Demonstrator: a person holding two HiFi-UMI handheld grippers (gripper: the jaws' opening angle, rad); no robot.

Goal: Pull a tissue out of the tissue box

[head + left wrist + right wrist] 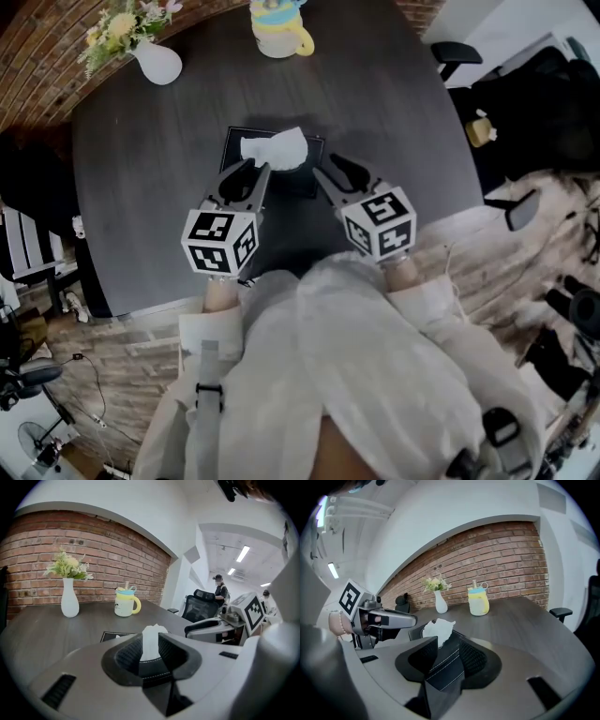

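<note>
A black tissue box (296, 184) lies in the middle of the dark table (150, 187), and a white tissue (278, 150) sticks up out of its top. My left gripper (251, 169) stands open at the box's near left, its tips just short of the tissue. In the left gripper view the tissue (151, 641) shows in the gap between the jaws of the left gripper (150, 645), untouched, above the stitched box (151, 668). My right gripper (330, 167) is open at the box's near right. In the right gripper view the box (445, 660) lies between the right gripper's (447, 644) jaws, the tissue (437, 631) up left.
A white vase with flowers (157, 61) and a yellow mug with a blue lid (279, 33) stand at the table's far side. An office chair (455, 54) is off the right edge. A person (219, 588) stands far back in the room.
</note>
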